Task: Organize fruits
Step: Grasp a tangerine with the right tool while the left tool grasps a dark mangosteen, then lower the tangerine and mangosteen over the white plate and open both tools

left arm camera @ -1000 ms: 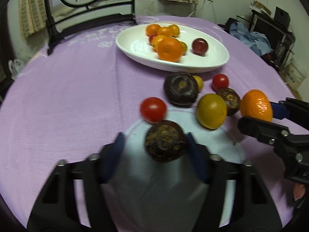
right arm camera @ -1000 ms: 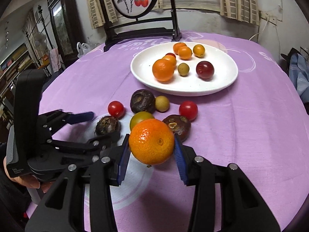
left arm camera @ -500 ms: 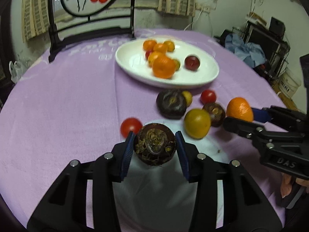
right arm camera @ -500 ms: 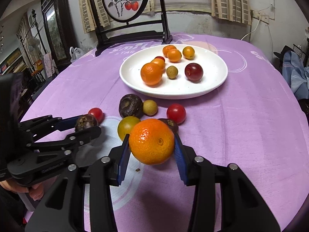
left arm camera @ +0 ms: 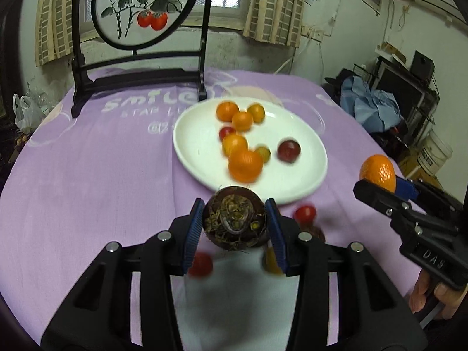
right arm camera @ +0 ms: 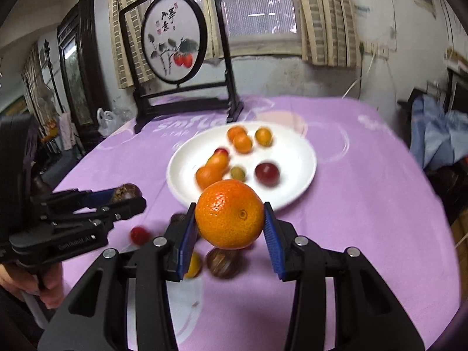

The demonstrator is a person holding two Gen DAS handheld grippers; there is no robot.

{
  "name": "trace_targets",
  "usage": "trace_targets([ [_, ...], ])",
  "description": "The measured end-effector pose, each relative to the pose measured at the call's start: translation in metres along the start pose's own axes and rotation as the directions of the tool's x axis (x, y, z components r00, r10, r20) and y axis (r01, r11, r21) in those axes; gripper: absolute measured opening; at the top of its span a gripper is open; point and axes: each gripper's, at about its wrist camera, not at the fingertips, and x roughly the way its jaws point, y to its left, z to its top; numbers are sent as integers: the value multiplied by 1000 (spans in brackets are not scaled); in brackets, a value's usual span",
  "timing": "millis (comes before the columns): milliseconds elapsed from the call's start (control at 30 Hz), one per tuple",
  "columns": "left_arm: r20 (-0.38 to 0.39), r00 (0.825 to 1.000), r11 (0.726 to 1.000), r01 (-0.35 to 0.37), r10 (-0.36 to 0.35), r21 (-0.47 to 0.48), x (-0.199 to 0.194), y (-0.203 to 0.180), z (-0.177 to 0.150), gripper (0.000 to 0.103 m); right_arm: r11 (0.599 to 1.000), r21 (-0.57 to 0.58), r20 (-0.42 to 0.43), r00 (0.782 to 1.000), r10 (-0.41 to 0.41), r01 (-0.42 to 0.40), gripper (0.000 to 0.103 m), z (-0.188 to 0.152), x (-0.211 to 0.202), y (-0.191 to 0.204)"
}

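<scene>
My left gripper (left arm camera: 234,224) is shut on a dark brown passion fruit (left arm camera: 234,216) and holds it above the table, just short of the white plate (left arm camera: 190,152). My right gripper (right arm camera: 229,218) is shut on an orange (right arm camera: 229,213), also lifted and near the plate (right arm camera: 298,158). The plate holds several small oranges, a dark red plum (left arm camera: 289,150) and a greenish fruit. The orange also shows in the left wrist view (left arm camera: 378,172), and the passion fruit in the right wrist view (right arm camera: 127,190). Cherry tomatoes (left arm camera: 304,213) and other loose fruits lie below the grippers, partly hidden.
A black-framed round painted screen (left arm camera: 137,8) stands at the table's far edge behind the plate. The purple tablecloth (left arm camera: 87,175) covers the round table. A blue cloth pile (left arm camera: 371,108) and boxes sit off the table at right.
Both grippers have risen and moved forward toward the plate with their fruits. The left gripper closed on the passion fruit a second ago. The loose fruits now lie beneath the fingers.
</scene>
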Motion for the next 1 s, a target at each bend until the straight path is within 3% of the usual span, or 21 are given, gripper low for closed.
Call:
trace_targets([
  [167,-15,998,998,-58,57,-11,34,4,26,44,1000,-3,-57,998,-31,30,43,14,45,-8],
  [300,-71,994,996,-85,82,-38,70,11,37,44,998,-26,-138,988,-66,63,43,14,89,-10],
  [500,-100,989,992,-115,109,-58,102,20,46,44,997,19,-162,984,-70,73,44,11,113,-22],
  [533,-102,989,991,-116,109,-61,104,20,47,44,997,23,-159,985,-71,76,50,11,113,-24],
  [567,-103,989,991,-117,110,-67,106,21,49,45,997,33,-143,987,-68,73,57,11,112,-26],
  [600,-97,989,990,-122,115,-75,106,22,49,60,996,48,-108,992,-64,69,67,12,107,-29],
  [667,-54,989,985,-143,138,-99,95,23,51,77,995,58,-88,994,-72,77,70,12,101,-32],
  [800,-11,994,985,-105,104,-136,69,29,45,83,996,67,-82,996,-45,51,70,12,87,-33],
  [1000,-11,989,982,-149,149,-114,33,35,15,88,998,50,-93,995,-38,43,70,6,68,-26],
])
